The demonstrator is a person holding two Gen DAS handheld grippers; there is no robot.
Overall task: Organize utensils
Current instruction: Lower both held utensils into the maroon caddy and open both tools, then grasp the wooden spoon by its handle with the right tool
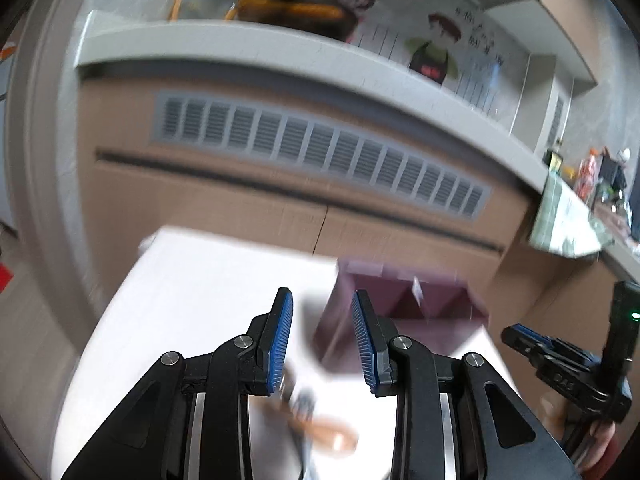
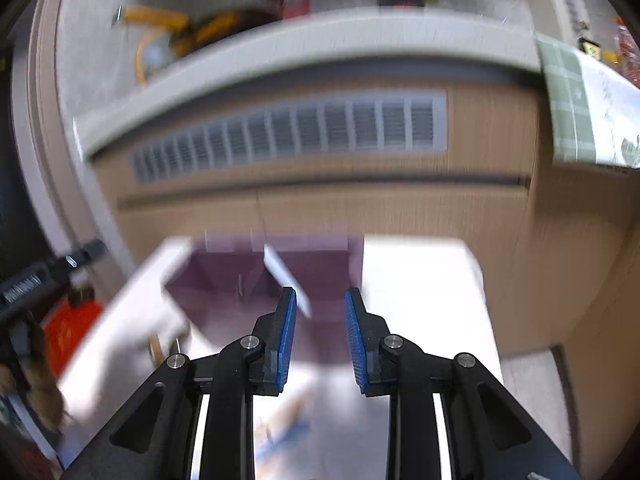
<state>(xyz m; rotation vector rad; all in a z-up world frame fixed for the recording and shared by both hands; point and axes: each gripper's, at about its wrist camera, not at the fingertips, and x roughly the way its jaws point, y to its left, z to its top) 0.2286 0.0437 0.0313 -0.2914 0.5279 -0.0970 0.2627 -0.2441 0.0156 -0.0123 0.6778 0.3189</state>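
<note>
Both views are smearing with motion blur, so detail is limited.

Left gripper (image 1: 322,336) is hanging over the white bench (image 1: 192,300), fingers (image 1: 280,340) spread wide, nothing between the blue pads. Right gripper (image 2: 321,338) is showing the same: fingers (image 2: 285,340) spread apart, gripping nothing, hovering above the bench (image 2: 420,280).

The purple organizer box (image 1: 404,312) is sitting at the bench's far edge, toward the far right corner in the left wrist view. In the right wrist view the same box (image 2: 224,280) is lying toward the far left part of the bench. Its open top is showing internal dividers splitting it into compartments; a small white tag (image 2: 286,280) is sticking up inside, compartment unclear.

The utensils are lying loose on the bench near its near edge: a brown spoon-like piece (image 1: 332,436) crossing a dark-handled one (image 1: 304,404), just below the left fingers. In the right view a blurred blue-and-tan utensil (image 2: 286,424) is lying near the near edge; type unreadable.

The right gripper body (image 1: 568,364) is showing at the right edge of the left view, beside the bench. Beyond the bench, a tan cabinet with a grey vent grille (image 1: 320,152) is facing the cameras.
</note>
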